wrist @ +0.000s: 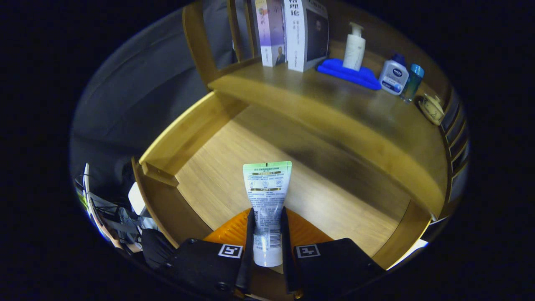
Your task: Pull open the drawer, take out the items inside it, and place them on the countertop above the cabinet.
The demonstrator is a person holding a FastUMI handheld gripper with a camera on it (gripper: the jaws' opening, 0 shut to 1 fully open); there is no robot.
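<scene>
Your hand-held gripper [267, 228] is closed on a tube [266, 205]; both fingers press on its sides, one on each side, near the white cap end; the cap end points back toward you, and the flat green end points away from you, past the fingertips; the tube has small print all over it.

Under the tube and the fingers you can see the open drawer [190, 129]; its floor is pale wood, and its wooden walls rise around it; the left wall has a small wooden block on it; the tube is over the near part of the drawer floor; you cannot tell if it still touches the floor.

Beyond the drawer, and higher up, is the tabletop [347, 108] of the cabinet; at its back stand two books [292, 33], side by side; just beside them lies a blue cloth [349, 73], and a white pump bottle [354, 48] stands on it; near the cloth stands a short white and blue bottle [393, 75], touching a thin teal bottle [413, 81]; past those, near the far end of the tabletop, lies a small pale thing [432, 108] that is too blurry to name.
</scene>
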